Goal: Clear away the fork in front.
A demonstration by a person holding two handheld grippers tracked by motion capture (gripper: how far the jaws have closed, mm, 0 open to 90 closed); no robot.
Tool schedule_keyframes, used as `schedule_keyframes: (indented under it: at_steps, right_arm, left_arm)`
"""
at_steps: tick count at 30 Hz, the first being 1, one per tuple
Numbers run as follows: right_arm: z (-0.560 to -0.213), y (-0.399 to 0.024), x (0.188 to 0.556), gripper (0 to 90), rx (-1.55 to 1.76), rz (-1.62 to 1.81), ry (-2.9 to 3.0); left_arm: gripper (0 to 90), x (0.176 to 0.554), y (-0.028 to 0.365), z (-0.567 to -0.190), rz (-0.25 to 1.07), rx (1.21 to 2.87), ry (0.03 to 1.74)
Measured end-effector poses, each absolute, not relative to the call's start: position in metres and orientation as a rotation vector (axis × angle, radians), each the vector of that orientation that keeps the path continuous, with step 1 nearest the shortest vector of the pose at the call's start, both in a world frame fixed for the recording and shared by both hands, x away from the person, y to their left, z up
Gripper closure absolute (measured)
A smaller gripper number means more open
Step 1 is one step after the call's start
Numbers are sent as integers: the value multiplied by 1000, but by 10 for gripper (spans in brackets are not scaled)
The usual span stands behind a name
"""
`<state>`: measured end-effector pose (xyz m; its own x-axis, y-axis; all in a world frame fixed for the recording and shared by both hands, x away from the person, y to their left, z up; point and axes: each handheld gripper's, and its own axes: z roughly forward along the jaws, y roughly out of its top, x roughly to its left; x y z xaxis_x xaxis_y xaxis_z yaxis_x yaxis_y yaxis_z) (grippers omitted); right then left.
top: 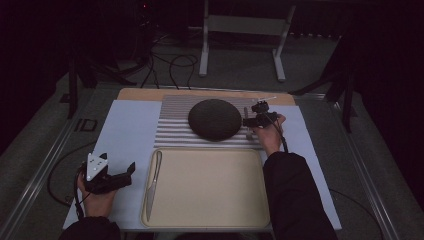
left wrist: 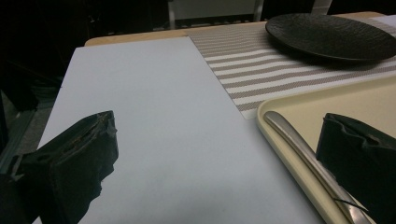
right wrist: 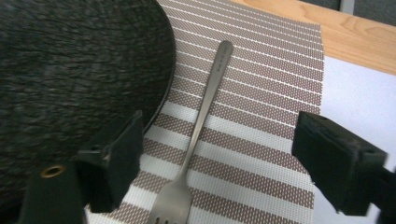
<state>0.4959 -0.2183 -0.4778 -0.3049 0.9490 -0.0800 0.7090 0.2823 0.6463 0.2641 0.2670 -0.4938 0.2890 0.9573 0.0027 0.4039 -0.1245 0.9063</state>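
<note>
A steel fork (right wrist: pixel 201 116) lies on the striped placemat (right wrist: pixel 261 93), just right of a round black plate (right wrist: pixel 70 70), with its tines toward me. My right gripper (right wrist: pixel 224 163) hangs low over the fork, open, one jaw on each side of the handle and neither pad touching it. In the high view that gripper (top: pixel 249 122) sits at the right rim of the plate (top: pixel 215 119). My left gripper (top: pixel 129 175) rests open and holds nothing, on the pale sheet left of the beige tray (top: pixel 207 200). A table knife (left wrist: pixel 303 149) lies along the tray's left edge, near this gripper's (left wrist: pixel 215 172) right jaw.
The placemat (top: pixel 172 125) lies behind the tray on a pale blue sheet (top: pixel 127 135) over a wooden tabletop (top: pixel 145 94). Metal rails run along both sides of the table. Cables and a white frame stand on the dark floor beyond.
</note>
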Motion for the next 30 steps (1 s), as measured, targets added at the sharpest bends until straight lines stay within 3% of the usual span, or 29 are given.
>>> schedule_keyframes:
  at_steps: [3, 13, 18, 21, 30]
  right_arm:
    - [-485, -219, 499, 260, 1507, 691, 2104]
    - [-503, -218, 507, 606, 1578, 705, 2137]
    - [-512, -214, 508, 677, 1598, 689, 2148]
    - [-511, -216, 508, 791, 1622, 673, 2143]
    - [-509, -212, 507, 858, 1618, 608, 2146]
  left_arm:
    - [0, 264, 267, -494, 802, 1689, 1252]
    - [0, 263, 267, -494, 800, 1688, 1251]
    - [0, 263, 267, -494, 799, 1688, 1250]
    - [0, 264, 266, -494, 800, 1689, 1251]
    - [0, 264, 266, -494, 802, 1693, 1250]
